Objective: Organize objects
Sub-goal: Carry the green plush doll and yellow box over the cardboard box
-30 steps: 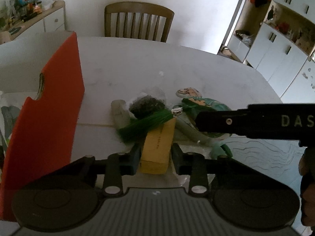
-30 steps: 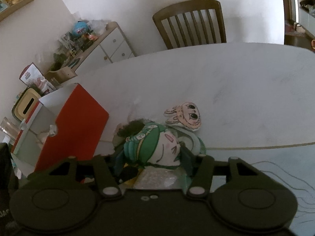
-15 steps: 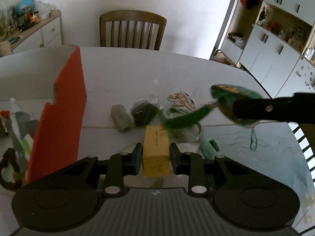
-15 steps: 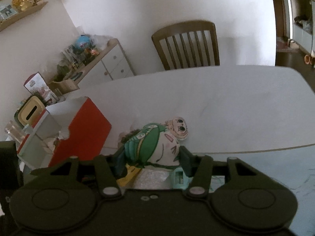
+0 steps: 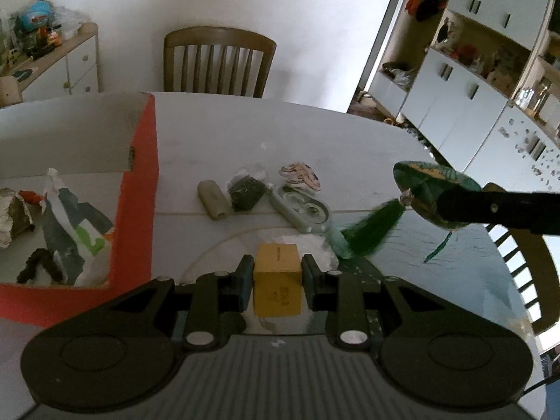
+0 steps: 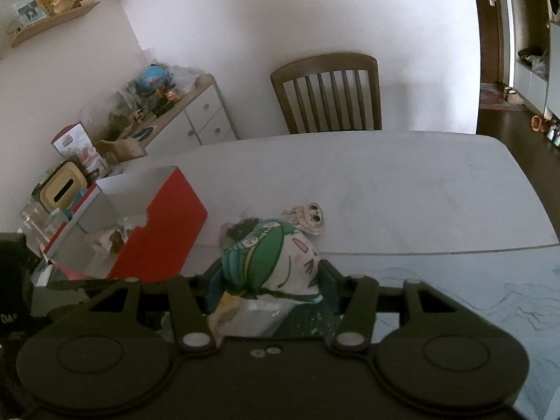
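A yellow box [image 5: 278, 286] is clamped upright between gripper fingers; a green-haired plush charm [image 6: 271, 262] with a tassel is held aloft beside it.

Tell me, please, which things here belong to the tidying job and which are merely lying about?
Job:
- yellow box, gripped by left tool
- green plush pouch, gripped by right tool
- red storage box
- loose table items, e.g. grey roll

Lying about:
- chair
- sideboard clutter

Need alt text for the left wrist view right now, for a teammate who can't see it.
The left tongs grip a small yellow box above a white table. An open red storage box holding clutter sits to the left; at right, the other tongs hold a green plush toy.
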Motion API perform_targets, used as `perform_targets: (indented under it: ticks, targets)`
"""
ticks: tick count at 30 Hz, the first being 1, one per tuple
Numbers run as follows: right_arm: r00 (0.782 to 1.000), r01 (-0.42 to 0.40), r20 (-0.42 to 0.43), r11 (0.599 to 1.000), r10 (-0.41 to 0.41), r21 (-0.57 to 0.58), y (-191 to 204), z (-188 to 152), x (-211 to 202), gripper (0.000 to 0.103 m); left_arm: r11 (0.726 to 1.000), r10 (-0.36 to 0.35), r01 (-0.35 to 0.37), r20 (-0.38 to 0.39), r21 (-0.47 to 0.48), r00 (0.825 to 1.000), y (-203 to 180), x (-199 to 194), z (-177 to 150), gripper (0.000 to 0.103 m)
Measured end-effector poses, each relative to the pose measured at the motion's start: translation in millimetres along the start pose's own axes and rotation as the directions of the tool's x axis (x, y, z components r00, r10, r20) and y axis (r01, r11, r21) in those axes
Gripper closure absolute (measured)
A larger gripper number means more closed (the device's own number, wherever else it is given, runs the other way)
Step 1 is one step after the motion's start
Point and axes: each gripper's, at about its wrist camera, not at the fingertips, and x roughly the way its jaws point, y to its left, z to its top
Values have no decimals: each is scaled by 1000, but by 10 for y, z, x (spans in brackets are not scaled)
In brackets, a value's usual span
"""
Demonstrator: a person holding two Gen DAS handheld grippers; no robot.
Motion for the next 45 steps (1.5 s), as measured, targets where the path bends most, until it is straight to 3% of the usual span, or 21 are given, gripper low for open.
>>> perform_targets:
  ticks: [9,17,27,38,45]
  targets:
    - [1000,10,26,1000,-10,-16,255,-21,-215,50,999,-53,52,28,9,998,112,-420,124,75]
    - [998,2,55,998,2,-59,639,82,-269,50,998,-54,52,84,27,995,395,-748,333,75]
    - [995,-43,89,990,55,-132,1289,294,-127,50,998,23,-32,169,52,985,1020,-1096,663,75]
    - [993,-87,61,972,103,-219,2088,466,366,50,991,125,-131,166,24,978,1815,-1092,850,75]
    - [993,-114,6,955,120,-274,2445,450,772,50,988,153,-155,143,3,978,2237,-890,945,75]
